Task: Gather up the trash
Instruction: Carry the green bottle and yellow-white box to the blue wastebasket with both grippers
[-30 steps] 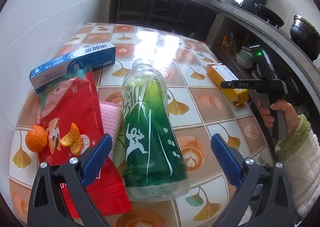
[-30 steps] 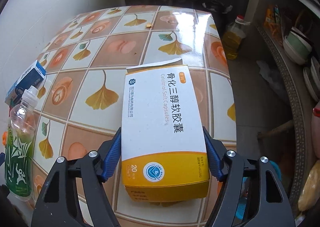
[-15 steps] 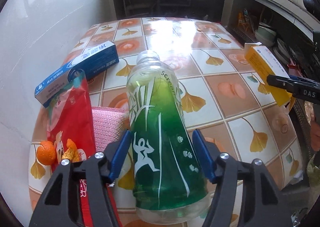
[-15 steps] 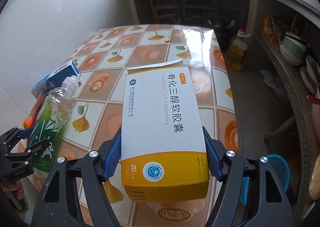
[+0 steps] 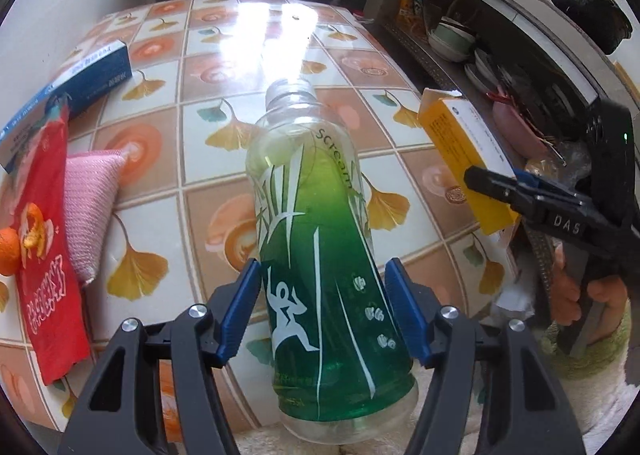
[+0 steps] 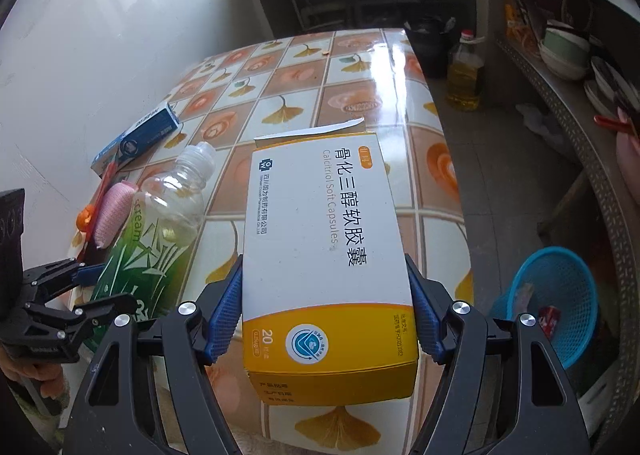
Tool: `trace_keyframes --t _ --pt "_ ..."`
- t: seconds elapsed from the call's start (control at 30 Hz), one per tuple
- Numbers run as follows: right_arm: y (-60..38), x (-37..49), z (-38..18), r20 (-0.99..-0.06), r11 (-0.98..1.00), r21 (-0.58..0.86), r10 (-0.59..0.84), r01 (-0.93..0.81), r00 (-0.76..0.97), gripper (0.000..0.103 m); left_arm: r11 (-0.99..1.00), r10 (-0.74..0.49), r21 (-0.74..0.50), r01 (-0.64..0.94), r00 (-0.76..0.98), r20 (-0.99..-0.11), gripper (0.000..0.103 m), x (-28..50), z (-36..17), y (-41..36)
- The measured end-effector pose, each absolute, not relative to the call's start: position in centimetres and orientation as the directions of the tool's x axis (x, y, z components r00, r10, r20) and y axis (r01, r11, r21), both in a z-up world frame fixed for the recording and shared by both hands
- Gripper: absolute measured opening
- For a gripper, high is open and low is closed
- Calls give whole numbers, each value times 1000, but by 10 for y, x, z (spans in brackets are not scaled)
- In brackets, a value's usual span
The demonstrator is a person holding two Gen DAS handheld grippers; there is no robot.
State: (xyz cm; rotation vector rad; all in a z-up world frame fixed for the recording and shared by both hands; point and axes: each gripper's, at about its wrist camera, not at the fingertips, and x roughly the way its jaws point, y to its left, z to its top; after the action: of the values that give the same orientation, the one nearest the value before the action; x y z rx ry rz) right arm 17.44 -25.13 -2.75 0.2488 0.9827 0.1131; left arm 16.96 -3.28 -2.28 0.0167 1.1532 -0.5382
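My left gripper (image 5: 324,295) is shut on an uncapped green plastic bottle (image 5: 316,255) and holds it lifted above the tiled table (image 5: 224,67). The bottle also shows in the right wrist view (image 6: 160,231). My right gripper (image 6: 324,311) is shut on a white and yellow medicine box (image 6: 324,255), held above the table's right edge. That box shows at the right of the left wrist view (image 5: 460,151). A blue mesh waste basket (image 6: 556,295) stands on the floor to the right, below the table.
On the table's left lie a blue box (image 5: 80,83), a red snack bag (image 5: 44,239), a pink cloth (image 5: 88,207) and orange peel (image 5: 10,251). An oil bottle (image 6: 464,71) stands on the floor. Shelves with bowls (image 6: 564,55) run along the right.
The left gripper closed on the green bottle and lifted it off the table. The right gripper kept hold of the medicine box and drew back towards the table's right edge, bringing the blue basket into view.
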Motion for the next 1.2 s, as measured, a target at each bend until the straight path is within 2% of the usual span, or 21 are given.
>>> trace_keyframes --t 0.2,0.53,0.63,1.2 --pt "-249 164 -34 -814 960 277 217 31 539 68 852 -480 -413 322 167 -861 66 196 -34 -28" --pt "-243 162 -32 -812 965 262 209 20 545 68 829 -535 -493 265 114 -837 66 216 -48 -37" --pt "-242 161 -31 -812 966 258 205 22 547 68 827 -539 -497 262 121 -834 58 215 -49 -37" --pt "-246 157 -26 -803 963 267 205 30 559 68 823 -555 -493 282 221 -802 57 194 -36 -25"
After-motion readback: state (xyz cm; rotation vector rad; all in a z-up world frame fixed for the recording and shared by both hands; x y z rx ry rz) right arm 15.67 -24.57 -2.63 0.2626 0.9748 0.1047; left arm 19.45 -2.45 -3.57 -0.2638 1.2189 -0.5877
